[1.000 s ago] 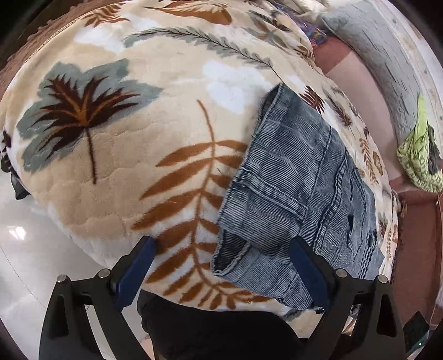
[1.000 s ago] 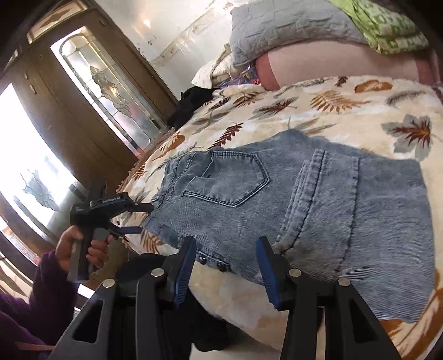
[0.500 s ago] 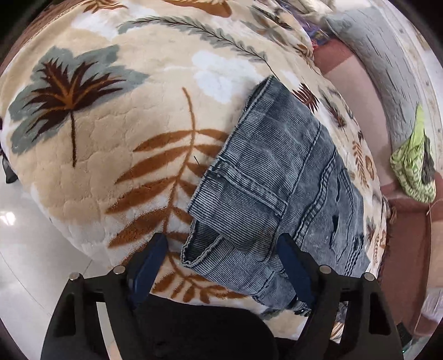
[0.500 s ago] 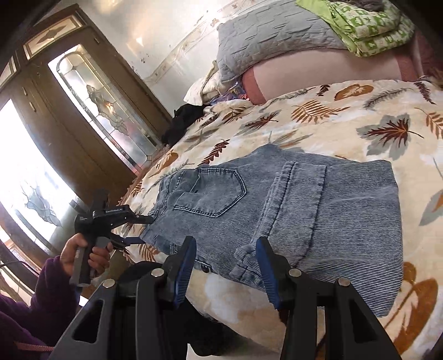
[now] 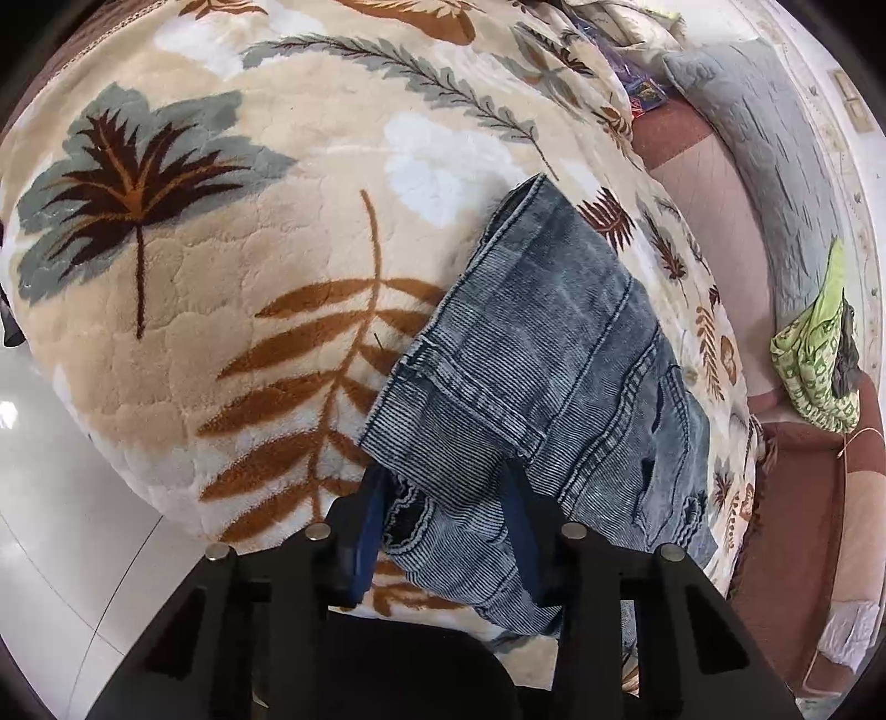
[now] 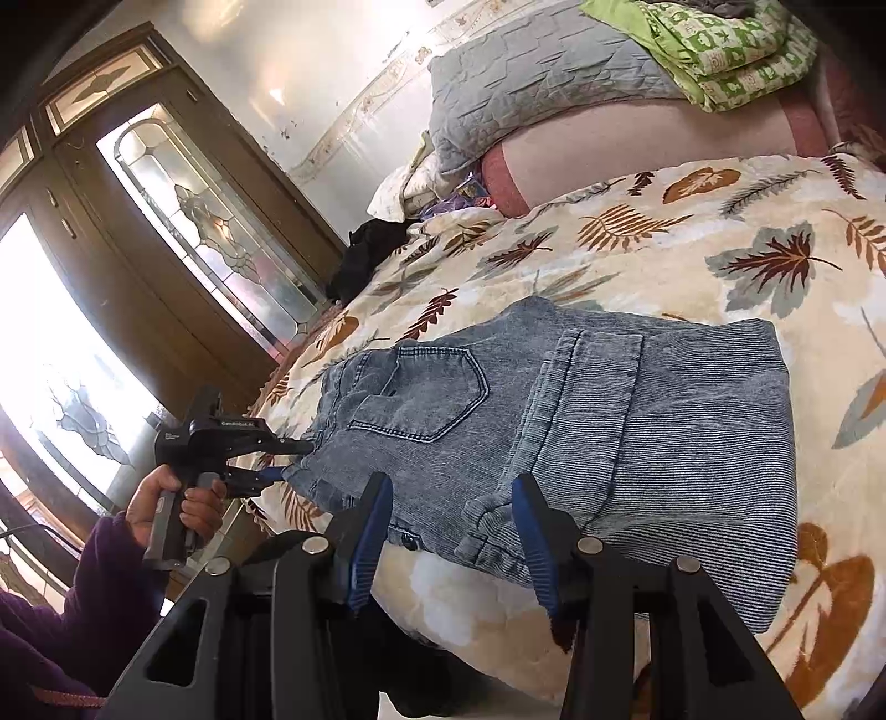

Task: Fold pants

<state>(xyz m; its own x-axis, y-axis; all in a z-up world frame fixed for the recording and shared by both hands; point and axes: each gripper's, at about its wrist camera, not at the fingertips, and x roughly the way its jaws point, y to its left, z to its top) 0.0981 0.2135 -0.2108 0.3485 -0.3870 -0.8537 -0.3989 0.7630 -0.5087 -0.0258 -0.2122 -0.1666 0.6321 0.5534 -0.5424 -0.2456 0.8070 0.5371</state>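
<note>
Blue-grey denim pants (image 6: 581, 426), folded into a short block, lie on the leaf-print blanket (image 6: 692, 243) near the bed's edge. In the left wrist view the pants (image 5: 559, 360) run away from me; my left gripper (image 5: 446, 515) has its blue pads on either side of the waistband end, narrowed around the cloth. In the right wrist view the left gripper (image 6: 288, 459) shows at the pants' waist corner, held by a hand. My right gripper (image 6: 451, 531) is open, its pads either side of the near edge with the leg hem, just short of the cloth.
A grey quilted pillow (image 6: 542, 83) and a green patterned cloth (image 6: 720, 44) lie on a pink bolster at the bed's head. A dark garment (image 6: 371, 249) lies at the far bed edge. A glazed wooden door (image 6: 183, 238) stands to the left. White tiled floor (image 5: 66, 526) lies below the bed.
My left gripper has moved in onto the waistband end and its pads have narrowed from wide open. My right gripper has drawn back slightly from the pants and stays open.
</note>
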